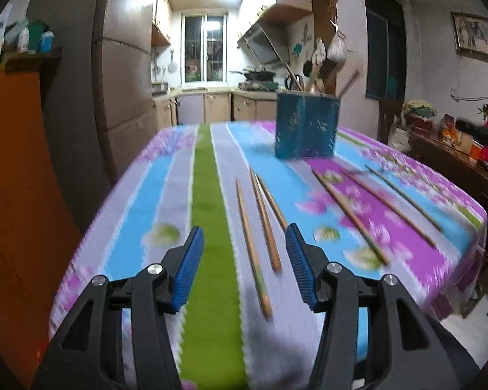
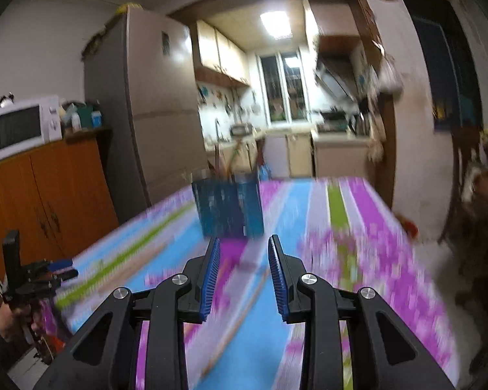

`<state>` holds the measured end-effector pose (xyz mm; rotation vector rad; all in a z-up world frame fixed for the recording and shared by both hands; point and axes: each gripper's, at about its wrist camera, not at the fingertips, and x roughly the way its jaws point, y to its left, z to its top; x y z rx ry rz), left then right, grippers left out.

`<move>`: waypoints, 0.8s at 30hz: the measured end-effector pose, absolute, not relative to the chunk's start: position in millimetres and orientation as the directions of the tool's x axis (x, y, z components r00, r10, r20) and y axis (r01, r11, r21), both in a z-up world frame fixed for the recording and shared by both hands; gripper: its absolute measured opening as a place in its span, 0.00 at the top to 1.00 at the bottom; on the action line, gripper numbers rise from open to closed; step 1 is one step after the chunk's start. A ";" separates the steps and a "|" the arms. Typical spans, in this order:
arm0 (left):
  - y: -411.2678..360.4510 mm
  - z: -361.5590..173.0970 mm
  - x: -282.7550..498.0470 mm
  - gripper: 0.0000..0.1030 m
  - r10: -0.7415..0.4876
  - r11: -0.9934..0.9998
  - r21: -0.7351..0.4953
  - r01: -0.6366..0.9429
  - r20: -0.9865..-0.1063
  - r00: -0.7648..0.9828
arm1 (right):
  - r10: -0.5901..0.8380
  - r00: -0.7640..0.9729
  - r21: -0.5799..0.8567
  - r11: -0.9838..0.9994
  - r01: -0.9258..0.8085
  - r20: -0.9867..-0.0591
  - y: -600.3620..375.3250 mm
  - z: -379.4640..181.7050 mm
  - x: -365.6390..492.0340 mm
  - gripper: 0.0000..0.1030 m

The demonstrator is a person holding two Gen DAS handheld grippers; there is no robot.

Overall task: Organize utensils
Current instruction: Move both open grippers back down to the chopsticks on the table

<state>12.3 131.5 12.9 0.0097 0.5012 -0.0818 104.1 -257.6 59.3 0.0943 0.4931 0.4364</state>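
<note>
Ribbed blue jaws of both grippers parted, wooden chopsticks [image 1: 263, 217], square blue holder [image 1: 305, 126]

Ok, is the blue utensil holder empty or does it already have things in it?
Not empty: the blue holder has several handles sticking out of its top, while loose chopsticks lie flat on the tablecloth.

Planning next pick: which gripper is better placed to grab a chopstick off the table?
Left, probably. The left gripper is open with chopsticks lying between its fingers. The right gripper is open too, facing the blue holder.
</note>
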 end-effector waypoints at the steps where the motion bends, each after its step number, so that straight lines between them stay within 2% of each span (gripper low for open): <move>1: 131.0 8.1 8.9 0.51 -0.075 0.997 -0.008 0.081 -0.480 0.874 | 0.422 0.788 0.196 0.906 -0.374 -0.449 -255.2 51.8 97.0 0.69; 10: 124.8 -23.1 -4.5 0.51 -0.096 0.994 0.001 0.111 -0.490 0.866 | 0.428 0.721 0.198 0.901 -0.385 -0.545 -191.2 -5.9 35.6 0.69; 18: 121.5 -36.9 -6.9 0.51 -0.080 0.993 0.038 0.111 -0.475 0.876 | 0.384 0.723 0.113 0.912 -0.394 -0.574 -148.0 -32.4 35.6 0.71; 24: 124.2 -40.9 -12.1 0.53 -0.074 0.994 0.042 0.104 -0.450 0.890 | 0.342 0.740 0.065 0.924 -0.377 -0.579 -138.2 -45.2 39.9 0.77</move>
